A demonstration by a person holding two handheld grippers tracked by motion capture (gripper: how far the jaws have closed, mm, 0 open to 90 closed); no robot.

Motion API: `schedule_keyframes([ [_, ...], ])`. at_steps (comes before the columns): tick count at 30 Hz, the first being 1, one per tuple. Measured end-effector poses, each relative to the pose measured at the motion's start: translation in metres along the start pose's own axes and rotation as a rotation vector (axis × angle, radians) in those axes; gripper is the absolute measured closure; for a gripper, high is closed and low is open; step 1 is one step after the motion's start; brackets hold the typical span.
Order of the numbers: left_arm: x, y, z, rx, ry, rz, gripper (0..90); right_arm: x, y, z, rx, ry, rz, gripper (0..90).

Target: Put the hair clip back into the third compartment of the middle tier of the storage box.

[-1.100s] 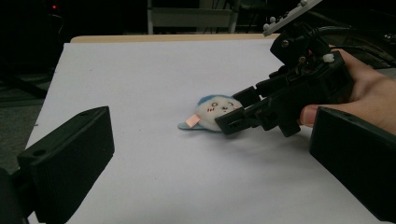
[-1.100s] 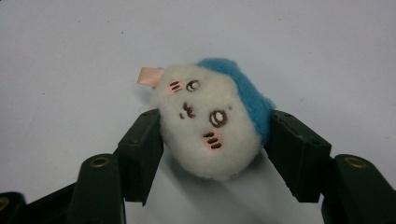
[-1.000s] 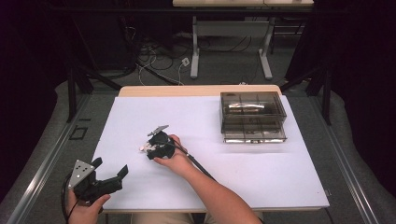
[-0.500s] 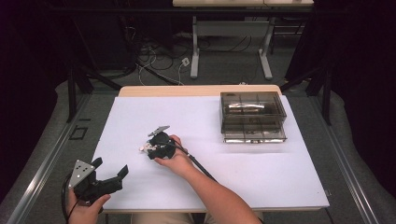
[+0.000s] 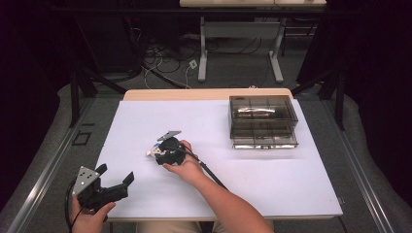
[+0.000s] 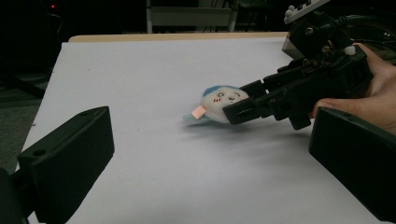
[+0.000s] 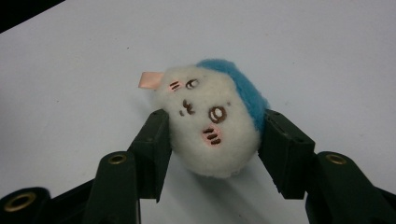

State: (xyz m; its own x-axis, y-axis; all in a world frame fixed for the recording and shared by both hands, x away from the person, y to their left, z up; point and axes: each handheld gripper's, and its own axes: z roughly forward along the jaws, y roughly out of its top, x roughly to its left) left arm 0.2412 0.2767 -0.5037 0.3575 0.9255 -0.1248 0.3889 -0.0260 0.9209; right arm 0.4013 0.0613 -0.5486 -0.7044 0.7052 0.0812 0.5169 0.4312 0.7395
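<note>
The small plush toy [image 7: 214, 125], white with a blue back, a stitched face and a pink tag, lies on the white table [image 5: 272, 184] at centre left of the high view. In the right gripper view it sits just below mid-frame with 1 black jaw pressed against each flank, so the right gripper [image 7: 212, 140] is clamped on it; its jaws have just been closing, with the toy between them. From the left gripper view the toy [image 6: 218, 103] still looks to rest on the surface, near the middle of the frame, so the grasp seems made but the lift not yet begun.

The left gripper [image 5: 116, 183] sits at the lower left of the high view, well apart from the toy, its 2 jaws spread with nothing between them.

A clear drawer box [image 5: 263, 121] stands at the upper right of the table, well apart from the toy. It may be where the toy goes, though that is only a guess; if so, the carry and release are all left to do.
</note>
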Motion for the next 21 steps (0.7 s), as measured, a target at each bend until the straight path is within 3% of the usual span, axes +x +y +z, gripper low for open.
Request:
schedule_keyframes([
  [12, -0.002, 0.000, 0.002, 0.004, 0.000, 0.008, 0.1, -0.007, -0.005, -0.023, -0.062, -0.018, 0.000, 46.9],
  [21, -0.001, 0.000, 0.004, 0.010, 0.008, 0.013, 0.2, -0.021, -0.011, -0.044, -0.094, -0.025, -0.003, 46.8],
])
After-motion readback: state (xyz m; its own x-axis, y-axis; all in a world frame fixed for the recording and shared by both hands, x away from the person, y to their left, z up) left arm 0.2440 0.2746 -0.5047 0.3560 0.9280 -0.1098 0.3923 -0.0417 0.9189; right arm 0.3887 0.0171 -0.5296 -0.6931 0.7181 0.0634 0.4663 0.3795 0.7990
